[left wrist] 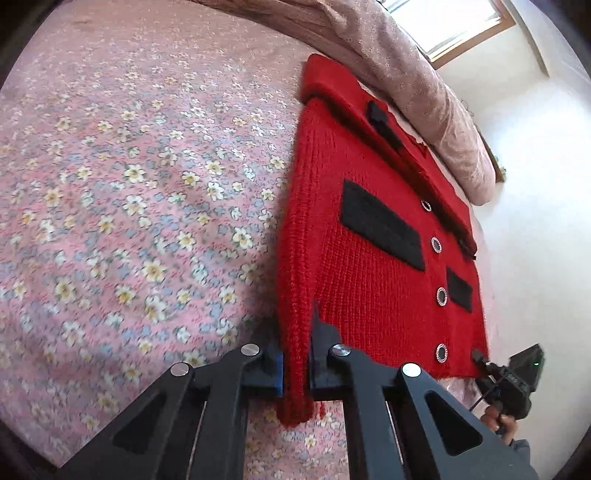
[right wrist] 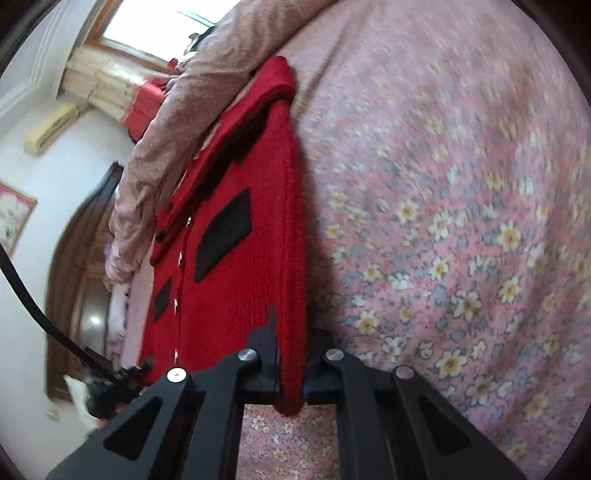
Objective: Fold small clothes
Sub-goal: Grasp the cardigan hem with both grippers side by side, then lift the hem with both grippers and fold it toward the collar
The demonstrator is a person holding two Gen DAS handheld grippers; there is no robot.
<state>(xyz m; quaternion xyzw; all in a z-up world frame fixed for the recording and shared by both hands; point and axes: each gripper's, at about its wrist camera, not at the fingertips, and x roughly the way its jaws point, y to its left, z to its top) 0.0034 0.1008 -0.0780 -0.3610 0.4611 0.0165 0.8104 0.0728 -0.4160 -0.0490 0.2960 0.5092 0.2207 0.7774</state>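
Note:
A small red knit cardigan (left wrist: pixel 373 266) with black pocket patches and round buttons is held taut and lifted over a pink floral bedsheet (left wrist: pixel 129 184). My left gripper (left wrist: pixel 294 365) is shut on one bottom corner of its hem. My right gripper (right wrist: pixel 291 373) is shut on the other bottom corner; the cardigan shows there too (right wrist: pixel 229 273). The right gripper also appears at the lower right of the left wrist view (left wrist: pixel 480 360), and the left one at the lower left of the right wrist view (right wrist: pixel 146 363). The cardigan's collar end rests near a rolled quilt.
A rolled pink quilt (left wrist: pixel 424 92) lies along the far side of the bed, also in the right wrist view (right wrist: pixel 177 122). White walls, a window (left wrist: pixel 454 26), a dark wooden door (right wrist: pixel 77 280) and a black cable (right wrist: pixel 33 302) lie beyond.

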